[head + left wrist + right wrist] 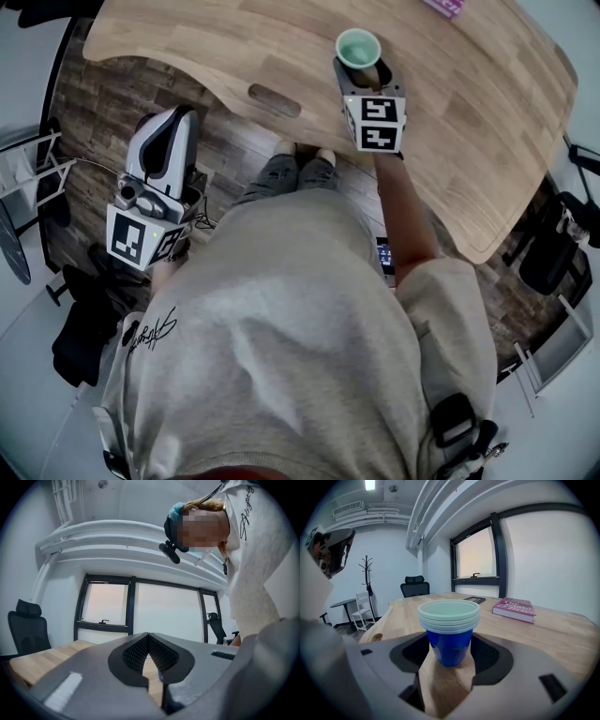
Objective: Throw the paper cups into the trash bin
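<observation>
Stack of nested blue paper cups with pale green rims [449, 630] stands upright on the light wooden bench [553, 630], between the spread jaws of the right gripper [451, 643], apparently untouched. Left gripper [148, 639]: jaws pressed together, empty, off to the side. Risks: off-centre closing could tip the stack, and hard closing could crush it. No bin in view.

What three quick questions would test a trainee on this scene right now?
1. True or false: the left gripper has its jaws together.
2. What stands between the jaws of the right gripper? A) a bottle B) stacked cups C) nothing
3. Fill in: the pink book lies on the ____.
Key: 1 true; 2 B; 3 table.
</observation>
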Available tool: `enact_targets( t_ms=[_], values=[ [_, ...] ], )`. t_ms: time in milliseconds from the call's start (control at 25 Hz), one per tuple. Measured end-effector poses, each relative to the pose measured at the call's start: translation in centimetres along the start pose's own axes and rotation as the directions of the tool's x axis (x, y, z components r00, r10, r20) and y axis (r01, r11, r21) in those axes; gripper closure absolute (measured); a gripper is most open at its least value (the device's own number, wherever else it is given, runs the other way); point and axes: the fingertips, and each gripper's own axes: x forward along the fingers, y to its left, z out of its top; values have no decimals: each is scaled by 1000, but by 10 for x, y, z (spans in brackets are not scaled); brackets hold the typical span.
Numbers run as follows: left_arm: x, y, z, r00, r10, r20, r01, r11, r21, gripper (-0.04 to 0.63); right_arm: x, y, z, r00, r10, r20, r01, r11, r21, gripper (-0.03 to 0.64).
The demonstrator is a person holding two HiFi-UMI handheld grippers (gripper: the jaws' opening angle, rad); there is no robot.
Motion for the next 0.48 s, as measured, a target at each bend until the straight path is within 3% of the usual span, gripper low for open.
enact_targets(
  t_ms=[480],
  values=[
    [-9,-3,-5,998,57,21,-57,998,-11,592,-17,17,40,996,60,71,-57,997,-50,345]
  ],
)
